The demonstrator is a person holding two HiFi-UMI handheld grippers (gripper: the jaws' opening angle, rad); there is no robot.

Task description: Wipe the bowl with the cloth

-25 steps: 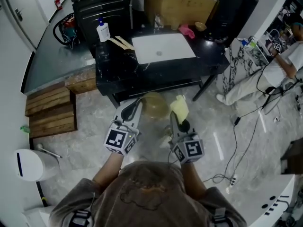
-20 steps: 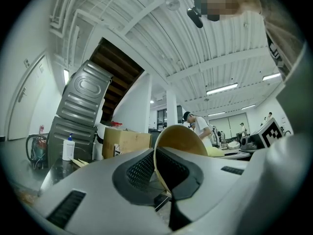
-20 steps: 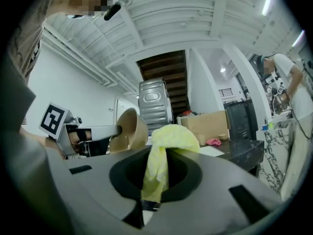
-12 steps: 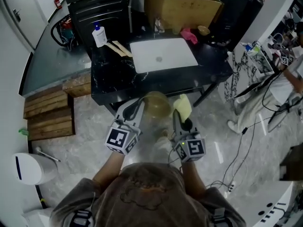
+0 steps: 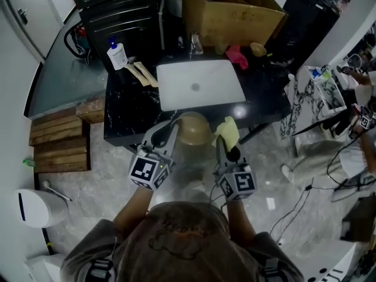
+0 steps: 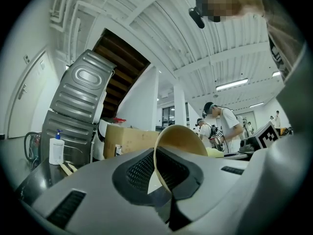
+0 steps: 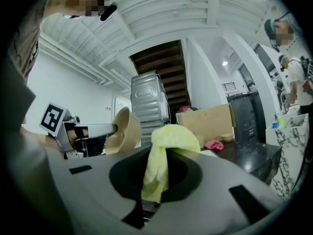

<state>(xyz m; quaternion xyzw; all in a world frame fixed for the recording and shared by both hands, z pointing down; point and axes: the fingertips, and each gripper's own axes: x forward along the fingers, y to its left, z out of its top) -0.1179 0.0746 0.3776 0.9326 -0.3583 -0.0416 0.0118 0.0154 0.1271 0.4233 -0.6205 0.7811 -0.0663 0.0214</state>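
Head view: black marble-patterned table point(image 5: 129, 116) on a pale grey stone floor point(image 5: 94, 175), with a workshop room around it.

- Far left: one white bin point(image 5: 35, 207); one stack of wooden pallets point(image 5: 59, 140).
- On the table: one white pump bottle point(image 5: 117, 54); two pale wooden strips point(image 5: 141, 74) beside it; one white rectangular panel point(image 5: 200, 84); one cardboard box point(image 5: 235, 16) at the back; one pink item point(image 5: 238, 56); one small tan dish point(image 5: 257, 49).
- Right edge: a second, white marble-patterned bench point(image 5: 317, 93) and cables on the floor.

Task items: one tan bowl point(image 5: 195, 129) and one yellow cloth point(image 5: 228, 131). Both are held in the air over the table's front edge.

Grippers: two.

- Left gripper point(image 5: 167, 135): in the left gripper view its fingers point(image 6: 88, 195) are pressed together on the bowl's point(image 6: 178, 141) rim, and the bowl is tipped on its side.
- Right gripper point(image 5: 222, 145): in the right gripper view its fingers point(image 7: 234, 199) are clamped on the cloth point(image 7: 164, 151), which bunches upward out of them. The cloth is just beside the bowl point(image 7: 122, 131); whether they touch cannot be made out.
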